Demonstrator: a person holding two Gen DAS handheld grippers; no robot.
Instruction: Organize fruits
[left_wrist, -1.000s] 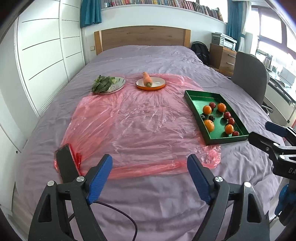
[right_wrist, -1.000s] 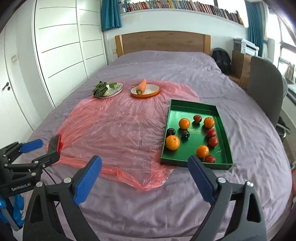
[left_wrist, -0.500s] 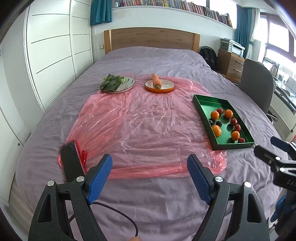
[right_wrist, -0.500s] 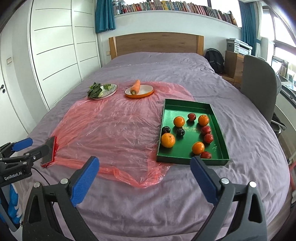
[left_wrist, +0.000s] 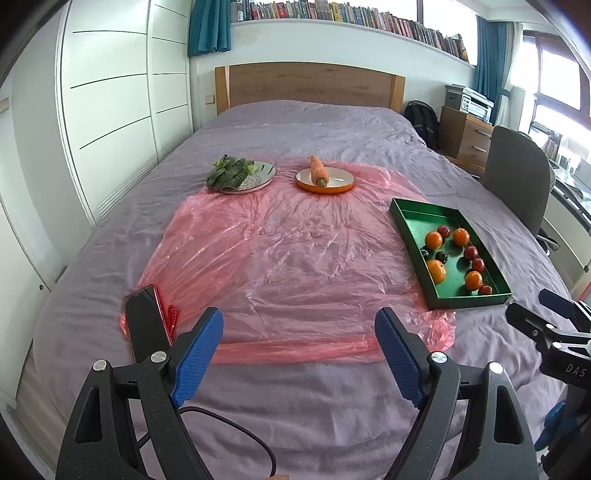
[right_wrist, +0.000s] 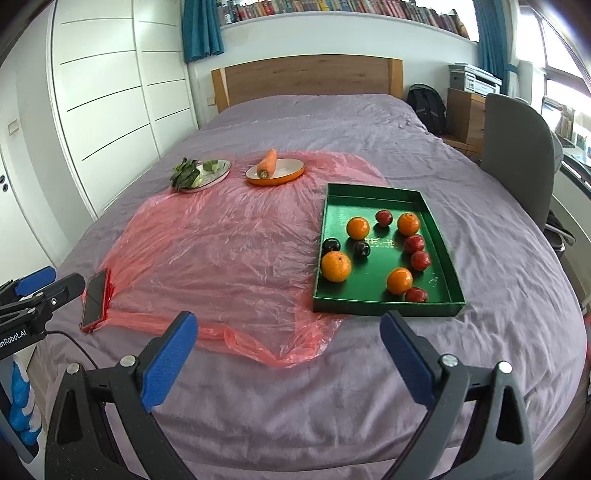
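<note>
Oranges, red and dark fruits sit in the green tray (right_wrist: 384, 199) at right of frame, on a pink plastic sheet (right_wrist: 229, 251) over the purple bed (right_wrist: 332, 122). Left gripper (left_wrist: 299, 349) and right gripper (right_wrist: 288, 347) hover released, empty. White wardrobe (right_wrist: 110, 103) at left.

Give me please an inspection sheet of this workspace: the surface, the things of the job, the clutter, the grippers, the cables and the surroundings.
Surface: purple bed cover with a crumpled pink plastic sheet spread on it.
Job's things: green tray holding four oranges, four red fruits and two dark plums; carrot on an orange plate; leafy greens on a grey plate.
Clutter: phone at the sheet's near left corner.
Grippers: left gripper and right gripper open, empty, above the near bed edge.
Cables: black cable under the left gripper.
Surroundings: wooden headboard, white wardrobe, bookshelf, grey chair, backpack.
</note>
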